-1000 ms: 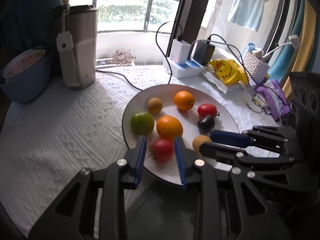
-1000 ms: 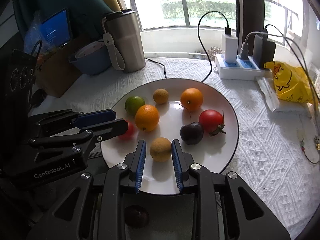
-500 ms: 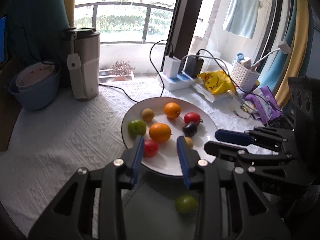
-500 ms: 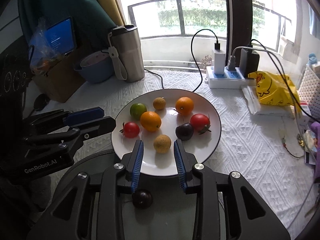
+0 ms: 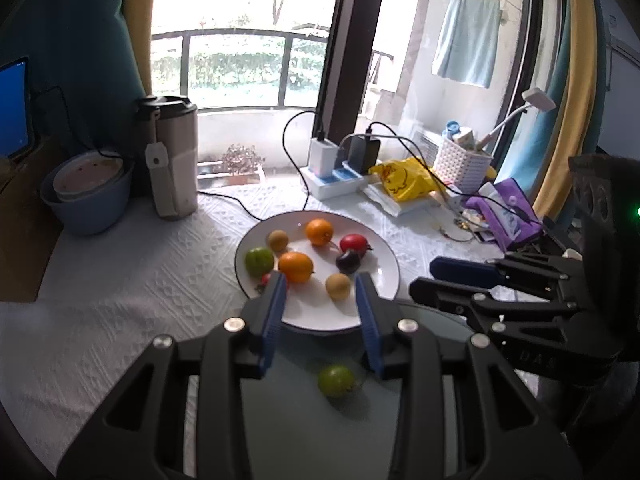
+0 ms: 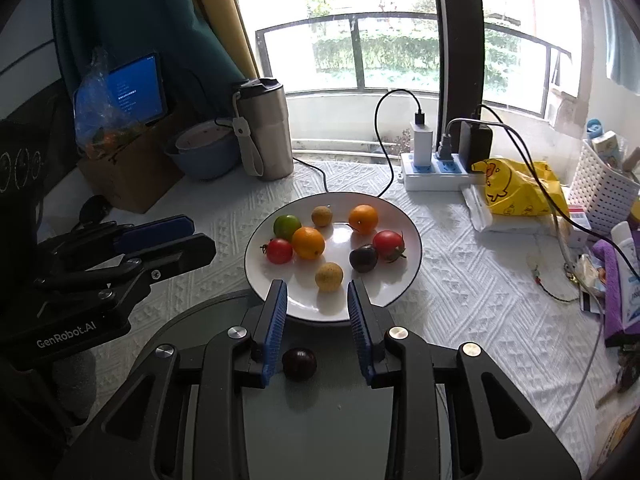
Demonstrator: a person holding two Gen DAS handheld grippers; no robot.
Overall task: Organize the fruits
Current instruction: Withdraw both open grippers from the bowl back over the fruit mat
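A white plate (image 6: 384,292) holds a green fruit (image 6: 286,227), two oranges (image 6: 308,243), two tan fruits (image 6: 329,277), two red tomatoes (image 6: 279,251) and a dark plum (image 6: 363,258). Nearer, on a grey round tray (image 6: 320,420), lie a dark fruit (image 6: 299,364) and a green fruit (image 5: 336,380). My left gripper (image 5: 319,284) hangs open above the plate's near rim, nothing between its pads. My right gripper (image 6: 317,292) is open too, back from the tan fruit. Each shows in the other's view: left gripper (image 6: 203,237), right gripper (image 5: 424,277).
Behind the plate stand a steel tumbler (image 6: 264,132), a blue bowl (image 6: 200,152) and a power strip (image 6: 436,172) with cables trailing to the plate. A yellow bag (image 6: 516,188), a white basket (image 6: 604,196) and purple clutter (image 6: 616,280) crowd the right side.
Both grippers have drawn back and up from the plate with jaws wider. The red tomato and the tan fruit they were shut on now lie free. The grey tray's fruits came into view.
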